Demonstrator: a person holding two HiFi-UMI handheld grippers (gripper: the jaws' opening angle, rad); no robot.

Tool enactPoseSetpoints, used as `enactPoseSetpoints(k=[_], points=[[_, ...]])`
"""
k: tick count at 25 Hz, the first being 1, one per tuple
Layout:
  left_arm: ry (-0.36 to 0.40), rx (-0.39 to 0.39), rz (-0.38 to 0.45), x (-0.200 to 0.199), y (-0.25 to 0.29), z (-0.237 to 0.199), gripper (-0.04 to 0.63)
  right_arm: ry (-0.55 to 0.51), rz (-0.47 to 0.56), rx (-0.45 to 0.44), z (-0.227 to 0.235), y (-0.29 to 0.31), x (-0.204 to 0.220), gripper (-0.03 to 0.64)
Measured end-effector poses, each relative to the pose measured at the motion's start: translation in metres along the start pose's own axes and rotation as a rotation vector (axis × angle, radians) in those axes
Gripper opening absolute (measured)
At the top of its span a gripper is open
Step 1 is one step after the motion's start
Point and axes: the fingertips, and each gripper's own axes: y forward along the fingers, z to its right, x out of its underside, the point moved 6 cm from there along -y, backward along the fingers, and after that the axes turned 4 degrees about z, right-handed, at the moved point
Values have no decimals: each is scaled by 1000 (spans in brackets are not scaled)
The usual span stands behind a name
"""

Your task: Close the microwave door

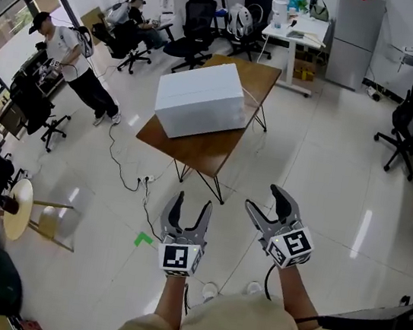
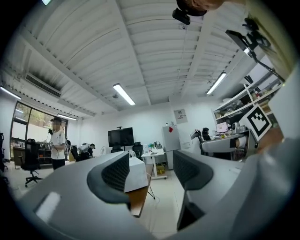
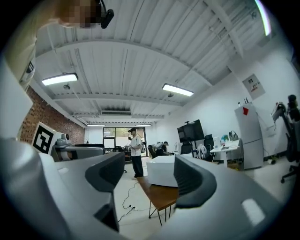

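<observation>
The task's thing is judged to be the white box-shaped microwave (image 1: pixel 201 98), which is set on a wooden table (image 1: pixel 210 152) well apart from both claws, across a stretch of bare floor. The left gripper (image 1: pixel 191 204) is held with its jaws apart and nothing between them, and the right gripper (image 1: pixel 268 204) is likewise spread and empty; in both gripper views only the distant microwave and table are seen through the gap. Several risks can be foreseen from here. A black cable (image 1: pixel 119 159) is trailed over the floor towards the near corner of the table, so a foot could be caught in it on the approach. The table is carried on thin legs, and the microwave could be slid or the table rocked if the door were pushed too hard or off its hinge line. The door itself is not shown in any view: only plain white faces are turned this way, so its side, its hinge and how far it stands open cannot be told, and even that the box is the microwave is only assumed
</observation>
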Motion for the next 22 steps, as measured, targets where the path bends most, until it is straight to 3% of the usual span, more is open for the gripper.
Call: enactPoseSetpoints(k=[4,5,9,15,19,22], points=[[57,-102,-4,-21,-34,-47,250,-42,37,-35,-40,36,-12,318],[52,-119,-18,-28,-43,-62,249,-56,38,-39,-54,47,-18,318],[18,-130,53,-50,-69,-101,249,-137,38,-5,-97,63,-38,319],[12,-141,45,-44,-91,-119,249,-152,26,-36,-127,80,-28,319],[6,-126,-57,-44,-106,-117,249,-163,13,-57,-147,82,-29,319],[26,-123,-31,-46,-108,-109,249,-147,11,-63,-145,75,-23,319]])
